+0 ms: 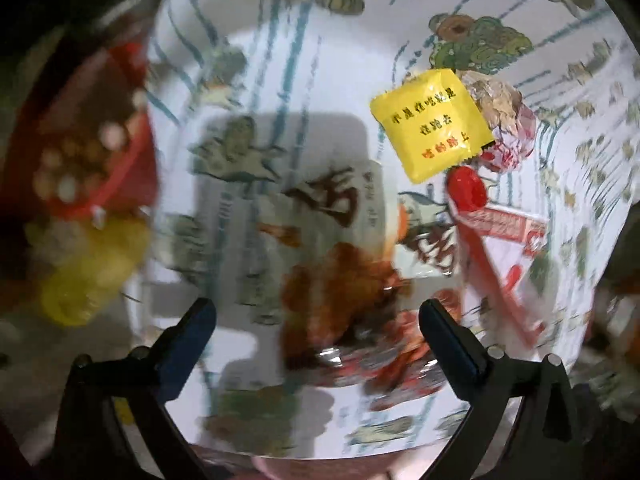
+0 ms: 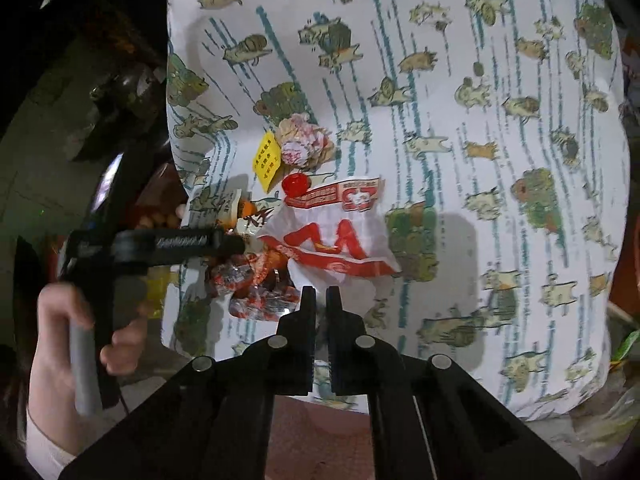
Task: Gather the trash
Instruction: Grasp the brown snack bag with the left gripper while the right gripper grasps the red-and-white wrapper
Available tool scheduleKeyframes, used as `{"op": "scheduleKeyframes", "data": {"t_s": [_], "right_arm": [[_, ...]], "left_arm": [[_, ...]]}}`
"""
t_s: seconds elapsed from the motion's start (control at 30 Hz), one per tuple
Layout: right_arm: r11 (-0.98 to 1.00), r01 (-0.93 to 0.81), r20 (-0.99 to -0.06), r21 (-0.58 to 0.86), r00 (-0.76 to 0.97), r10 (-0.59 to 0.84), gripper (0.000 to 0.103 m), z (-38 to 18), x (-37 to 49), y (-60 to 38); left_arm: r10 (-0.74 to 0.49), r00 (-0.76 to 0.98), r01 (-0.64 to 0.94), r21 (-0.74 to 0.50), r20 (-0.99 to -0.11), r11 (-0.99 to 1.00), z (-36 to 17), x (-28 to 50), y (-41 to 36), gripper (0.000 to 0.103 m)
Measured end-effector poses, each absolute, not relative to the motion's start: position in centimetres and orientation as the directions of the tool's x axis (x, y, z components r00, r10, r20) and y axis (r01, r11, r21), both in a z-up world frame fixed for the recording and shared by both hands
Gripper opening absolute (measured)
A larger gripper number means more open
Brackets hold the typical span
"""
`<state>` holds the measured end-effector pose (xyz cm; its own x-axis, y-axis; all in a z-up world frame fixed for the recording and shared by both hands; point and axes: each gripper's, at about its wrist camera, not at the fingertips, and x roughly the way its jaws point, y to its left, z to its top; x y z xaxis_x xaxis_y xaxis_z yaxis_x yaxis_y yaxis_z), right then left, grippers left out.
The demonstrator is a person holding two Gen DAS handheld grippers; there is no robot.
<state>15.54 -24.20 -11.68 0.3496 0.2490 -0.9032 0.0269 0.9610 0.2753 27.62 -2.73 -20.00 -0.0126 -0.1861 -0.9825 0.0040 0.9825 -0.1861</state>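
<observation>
Trash lies in a heap on a table with a white animal-print cloth (image 2: 460, 128). A yellow sachet (image 1: 431, 124) (image 2: 265, 159), a crumpled foil-and-red wrapper (image 1: 502, 120) (image 2: 304, 142), a red bottle cap (image 1: 466, 186) (image 2: 295, 184), a red-and-white plastic bag (image 2: 340, 236) (image 1: 508, 256) and an orange-red snack wrapper (image 1: 344, 300) (image 2: 256, 288) lie close together. My left gripper (image 1: 318, 318) is open, its fingers either side of the snack wrapper. It also shows in the right wrist view (image 2: 236, 242), held by a hand. My right gripper (image 2: 320, 296) is shut, just short of the bag's near edge.
A red bucket (image 1: 116, 184) with round items and something yellow (image 1: 80, 280) sit off the table's left edge, blurred. A white printed packet (image 1: 332, 208) lies beside the heap. Dark floor and clutter surround the table; the cloth's right half is bare.
</observation>
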Motion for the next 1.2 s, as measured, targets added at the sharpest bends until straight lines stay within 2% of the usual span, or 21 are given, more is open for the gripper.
{"op": "scheduleKeyframes", "data": {"t_s": [0.07, 0.17, 0.23, 0.3, 0.43, 0.63, 0.73, 0.83, 0.9, 0.93, 0.97, 1.0, 1.03, 1.1, 1.2], "right_arm": [[0.975, 0.029, -0.908, 0.221, 0.372, 0.195, 0.006, -11.3, 15.4, -24.8], [0.985, 0.04, -0.908, 0.168, 0.394, 0.139, 0.006, -10.7, 15.3, -26.0], [0.987, 0.047, -0.908, 0.156, 0.401, 0.125, 0.006, -10.4, 15.3, -26.8], [0.992, 0.051, -0.906, 0.119, 0.415, 0.087, 0.006, -9.9, 15.1, -27.6], [0.989, 0.049, -0.907, 0.142, 0.407, 0.11, 0.006, -9.8, 14.8, -28.7], [0.991, 0.038, -0.901, 0.13, 0.422, 0.102, 0.006, -9.5, 14.0, -28.6], [0.971, 0.067, -0.887, 0.229, 0.425, 0.18, 0.006, -9.2, 13.9, -29.6], [0.956, 0.089, -0.88, 0.281, 0.422, 0.219, 0.006, -9.4, 13.7, -30.3], [0.96, 0.077, -0.894, 0.27, 0.39, 0.22, 0.014, -10.2, 14.0, -30.1], [0.962, 0.065, -0.903, 0.265, 0.367, 0.224, 0.034, -10.6, 14.2, -29.9], [0.97, 0.055, -0.925, 0.237, 0.318, 0.208, 0.067, -11.6, 14.5, -29.5], [0.977, 0.069, -0.941, 0.201, 0.292, 0.173, 0.082, -12.5, 14.6, -29.3], [0.981, 0.091, -0.948, 0.173, 0.286, 0.141, 0.09, -13.0, 14.5, -29.3], [0.981, 0.162, -0.968, 0.107, 0.243, 0.066, 0.09, -14.9, 14.5, -29.5], [0.975, 0.202, -0.986, 0.093, 0.155, 0.062, 0.09, -17.5, 15.0, -29.8]], "left_arm": [[-0.167, 0.001, 0.018, -0.167, -0.986, 0.986, -20.2, 27.7, -3.4, 0.102], [-0.045, 0.063, 0.1, -0.038, -0.997, 0.994, -19.9, 27.2, -4.8, 0.086], [-0.085, 0.066, 0.105, -0.078, -0.994, 0.991, -19.0, 26.8, -5.4, 0.054], [-0.069, 0.082, 0.117, -0.059, -0.994, 0.991, -18.1, 26.4, -5.8, 0.038], [-0.114, 0.076, 0.111, -0.106, -0.991, 0.988, -17.0, 25.7, -5.0, 0.032], [-0.163, 0.19, 0.086, -0.149, -0.968, 0.985, -13.1, 23.8, -2.5, 0.031], [-0.216, 0.255, 0.092, -0.199, -0.942, 0.976, -10.8, 22.8, -2.3, 0.031], [-0.196, 0.33, 0.129, -0.161, -0.923, 0.978, -8.5, 21.7, -2.9, 0.034], [-0.175, 0.36, 0.143, -0.131, -0.916, 0.981, -8.4, 21.4, -3.0, 0.034], [-0.171, 0.364, 0.143, -0.126, -0.915, 0.982, -8.5, 21.3, -3.1, 0.034], [-0.167, 0.365, 0.139, -0.124, -0.916, 0.982, -8.7, 21.2, -3.0, 0.034], [-0.166, 0.362, 0.134, -0.125, -0.917, 0.983, -8.8, 21.2, -3.0, 0.034], [-0.164, 0.358, 0.131, -0.124, -0.919, 0.984, -9.0, 21.2, -3.1, 0.034], [-0.151, 0.355, 0.126, -0.113, -0.923, 0.986, -9.2, 21.1, -2.9, 0.034], [-0.137, 0.356, 0.125, -0.098, -0.924, 0.987, -9.1, 20.8, -2.8, 0.034]]}}
